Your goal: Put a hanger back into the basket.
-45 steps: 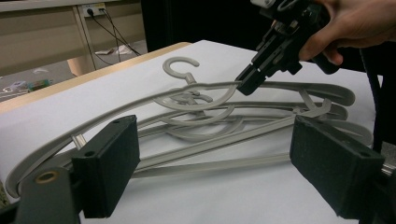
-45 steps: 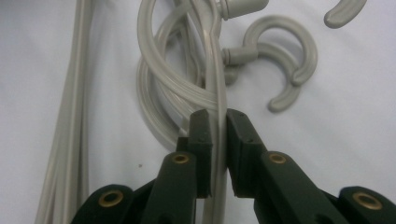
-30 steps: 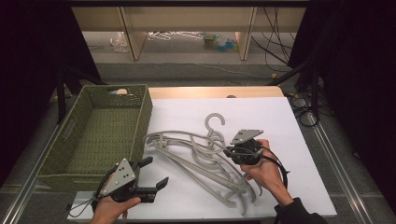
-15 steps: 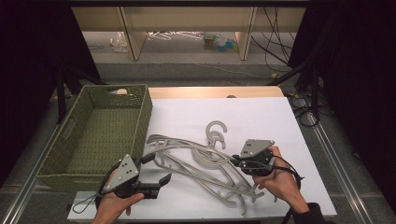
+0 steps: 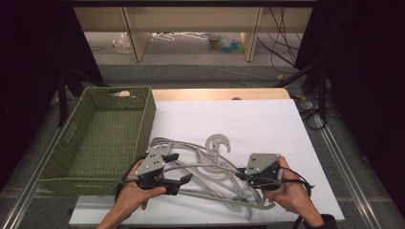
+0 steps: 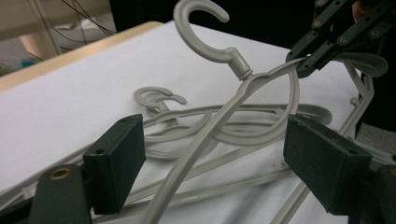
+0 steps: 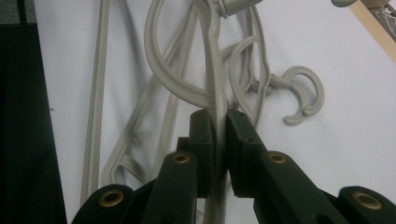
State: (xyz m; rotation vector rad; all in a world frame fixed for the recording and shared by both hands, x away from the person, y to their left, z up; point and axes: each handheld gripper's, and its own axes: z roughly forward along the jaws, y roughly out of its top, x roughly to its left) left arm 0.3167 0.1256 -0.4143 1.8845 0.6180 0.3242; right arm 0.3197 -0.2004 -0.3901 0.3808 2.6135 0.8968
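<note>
- High view: the right gripper (image 5: 244, 175) pinches the top hanger (image 5: 205, 168) over the pile on the white table (image 5: 267, 124)
- Left gripper view: the left gripper (image 6: 212, 161) has its jaws apart around the hanger arm and has just been closing; squeeze the arm in the middle
- Right gripper view: jaws clamped on the hanger; hold tight

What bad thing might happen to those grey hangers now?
1. The right gripper pinches one thin arm of the lifted hanger, so it may twist or slip out.
2. That hanger crosses the pile of hangers on the white sheet, so lifting may drag others along.
3. The left gripper, jaws just closing a little, stands open around the arm and may close on nothing.
</note>
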